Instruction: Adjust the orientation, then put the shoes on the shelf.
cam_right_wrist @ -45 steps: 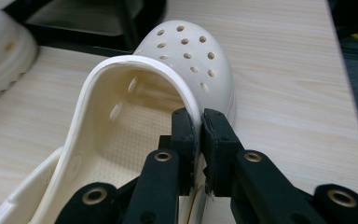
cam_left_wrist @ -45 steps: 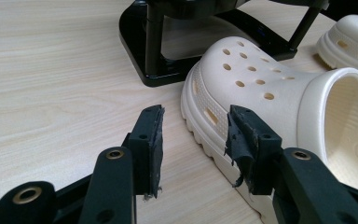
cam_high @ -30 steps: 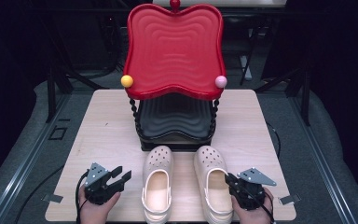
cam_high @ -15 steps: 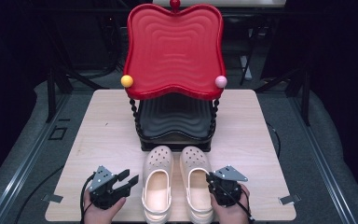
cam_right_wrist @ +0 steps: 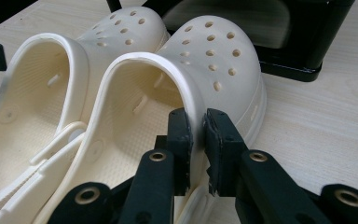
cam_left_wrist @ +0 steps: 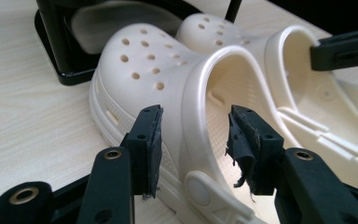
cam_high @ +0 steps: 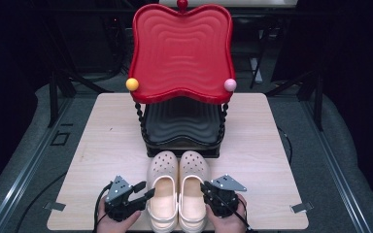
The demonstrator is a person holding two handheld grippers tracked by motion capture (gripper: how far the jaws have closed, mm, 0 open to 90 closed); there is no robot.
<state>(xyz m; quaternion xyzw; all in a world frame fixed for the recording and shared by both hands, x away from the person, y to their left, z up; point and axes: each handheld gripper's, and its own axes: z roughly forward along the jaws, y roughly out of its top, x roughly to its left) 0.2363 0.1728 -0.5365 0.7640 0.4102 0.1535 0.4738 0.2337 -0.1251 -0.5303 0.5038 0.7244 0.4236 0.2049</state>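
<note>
Two cream clogs sit side by side at the near edge of the table [cam_high: 102, 141], toes pointing at the two-tier rack [cam_high: 182, 73], whose black lower tray [cam_high: 182, 124] lies just beyond them, probably where the pair is meant to go. The left clog [cam_high: 162, 191] and right clog [cam_high: 193, 189] touch along their inner sides, a tidy arrangement that lets each hand take the outer wall of its own shoe. The right gripper [cam_right_wrist: 198, 135] straddles the outer collar of the right clog: one jaw inside the opening, one outside, the pads close against the thin wall. Its jaws have just been opening a little, with that rim between them, so the hold looks light rather than firm; it reads as a pinch on the wall all the same. The left gripper [cam_left_wrist: 193, 135] stands wide apart, one pad outside the left clog's side wall and the other over the opening, neither pressing, so it holds nothing yet. It seems placed to close on the collar the same way, mirroring the other hand so both shoes can be lifted together
</note>
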